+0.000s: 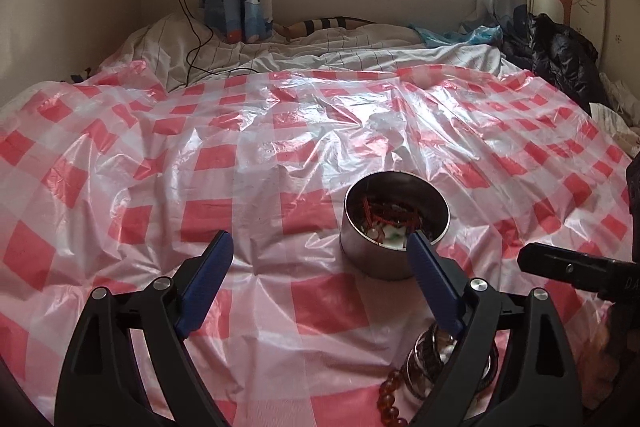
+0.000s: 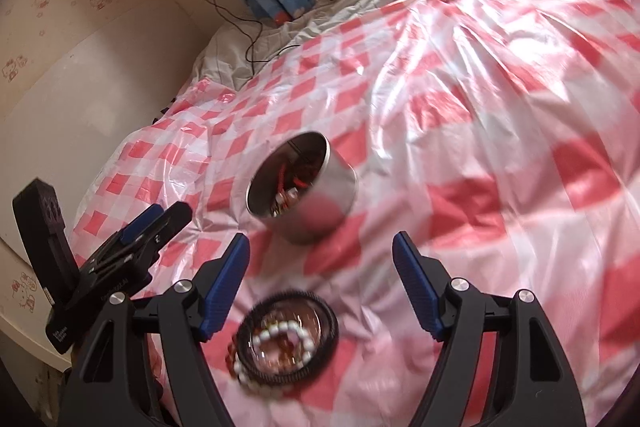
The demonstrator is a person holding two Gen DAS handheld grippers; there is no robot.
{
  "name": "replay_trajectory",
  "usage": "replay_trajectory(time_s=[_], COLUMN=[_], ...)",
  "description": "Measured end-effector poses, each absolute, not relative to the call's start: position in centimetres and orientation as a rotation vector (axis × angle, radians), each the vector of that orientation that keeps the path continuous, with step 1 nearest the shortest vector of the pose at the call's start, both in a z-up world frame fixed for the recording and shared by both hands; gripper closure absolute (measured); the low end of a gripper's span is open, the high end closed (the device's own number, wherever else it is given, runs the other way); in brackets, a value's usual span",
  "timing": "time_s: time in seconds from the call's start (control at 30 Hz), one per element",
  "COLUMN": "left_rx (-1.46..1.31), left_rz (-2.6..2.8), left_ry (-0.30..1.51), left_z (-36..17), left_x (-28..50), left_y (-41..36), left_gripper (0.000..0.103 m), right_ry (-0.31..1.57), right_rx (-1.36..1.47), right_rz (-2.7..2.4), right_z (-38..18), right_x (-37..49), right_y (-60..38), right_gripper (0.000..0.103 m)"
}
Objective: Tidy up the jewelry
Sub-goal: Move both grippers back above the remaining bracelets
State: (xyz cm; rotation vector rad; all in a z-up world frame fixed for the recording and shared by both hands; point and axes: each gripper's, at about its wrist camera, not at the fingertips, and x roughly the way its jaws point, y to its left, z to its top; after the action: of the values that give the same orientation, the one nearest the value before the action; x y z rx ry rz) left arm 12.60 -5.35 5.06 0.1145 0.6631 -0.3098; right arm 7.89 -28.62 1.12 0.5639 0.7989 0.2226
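Both grippers, left gripper [image 1: 320,247] and right gripper [image 2: 320,251], are hovering spread and empty while the bracelet pile [image 2: 286,341], lying before the steel tin [image 2: 316,203], is looking light, slippery, loose: best pinched at the black bangle's rim.

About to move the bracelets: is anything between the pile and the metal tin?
Nothing visible: only bare red-checked plastic sheet lies between the pile of beaded bracelets and the round metal tin.

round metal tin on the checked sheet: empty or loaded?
Loaded, partly. The lidless round steel tin holds red cord pieces and pale beads; its inner wall shows above them.
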Motion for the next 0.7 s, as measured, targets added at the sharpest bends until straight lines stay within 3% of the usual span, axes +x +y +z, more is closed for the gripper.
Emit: replay_trajectory(time_s=[0.7], left_rx=[0.213], left_rz=[-0.365], left_ry=[0.658], left_z=[4.8], left_x=[9.2], left_y=[-7.2], left_gripper=[0.018], right_ry=[0.809], right_rx=[0.59], right_rz=[0.225], right_z=[0.1], right_x=[5.3], right_y=[-27.8], right_gripper=[0.031])
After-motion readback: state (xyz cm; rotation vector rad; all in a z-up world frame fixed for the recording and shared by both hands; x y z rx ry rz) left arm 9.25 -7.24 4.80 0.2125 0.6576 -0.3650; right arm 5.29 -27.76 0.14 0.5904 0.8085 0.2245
